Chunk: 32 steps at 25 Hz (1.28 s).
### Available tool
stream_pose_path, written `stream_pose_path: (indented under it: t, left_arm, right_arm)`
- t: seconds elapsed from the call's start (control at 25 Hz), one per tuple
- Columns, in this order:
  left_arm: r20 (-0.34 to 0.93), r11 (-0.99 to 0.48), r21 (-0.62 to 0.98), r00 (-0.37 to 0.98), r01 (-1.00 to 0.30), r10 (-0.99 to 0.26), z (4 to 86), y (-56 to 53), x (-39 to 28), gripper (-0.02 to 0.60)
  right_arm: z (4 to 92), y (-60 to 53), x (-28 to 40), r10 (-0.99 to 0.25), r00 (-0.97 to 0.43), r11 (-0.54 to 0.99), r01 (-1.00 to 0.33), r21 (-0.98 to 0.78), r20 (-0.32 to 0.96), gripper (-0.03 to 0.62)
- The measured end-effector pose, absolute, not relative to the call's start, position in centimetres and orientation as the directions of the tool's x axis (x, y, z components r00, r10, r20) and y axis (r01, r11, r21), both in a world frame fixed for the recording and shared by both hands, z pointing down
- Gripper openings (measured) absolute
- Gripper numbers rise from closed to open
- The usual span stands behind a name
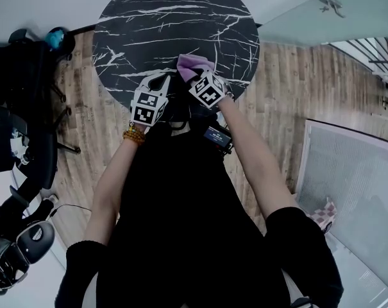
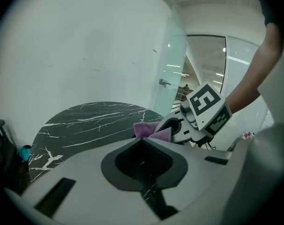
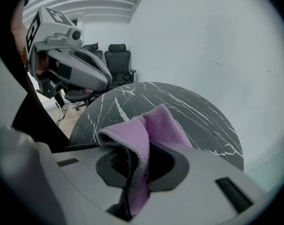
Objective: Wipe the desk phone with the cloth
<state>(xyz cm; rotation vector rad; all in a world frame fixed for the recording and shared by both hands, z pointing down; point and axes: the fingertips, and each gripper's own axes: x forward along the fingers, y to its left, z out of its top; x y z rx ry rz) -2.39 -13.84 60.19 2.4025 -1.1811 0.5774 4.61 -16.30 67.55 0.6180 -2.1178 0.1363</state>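
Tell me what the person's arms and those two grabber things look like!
The left hand-held gripper and the right hand-held gripper are pale grey plastic, each with a dark hollow between its jaws and a cube of black-and-white square markers. The person wears a black top with short sleeves and an orange bead bracelet on the left wrist.
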Motion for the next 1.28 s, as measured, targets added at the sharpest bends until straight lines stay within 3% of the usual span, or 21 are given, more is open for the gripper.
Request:
stream_pose_path:
  t: [1.28]
  left_arm:
    - [0.536, -0.576, 0.178, 0.569, -0.798, -0.623, 60.8, -13.3, -1.9, 0.014]
  right_arm:
    - [68.5, -14.3, 4.5, -0.343, -0.480, 0.866, -0.494, 0.074, 0.807, 0.058]
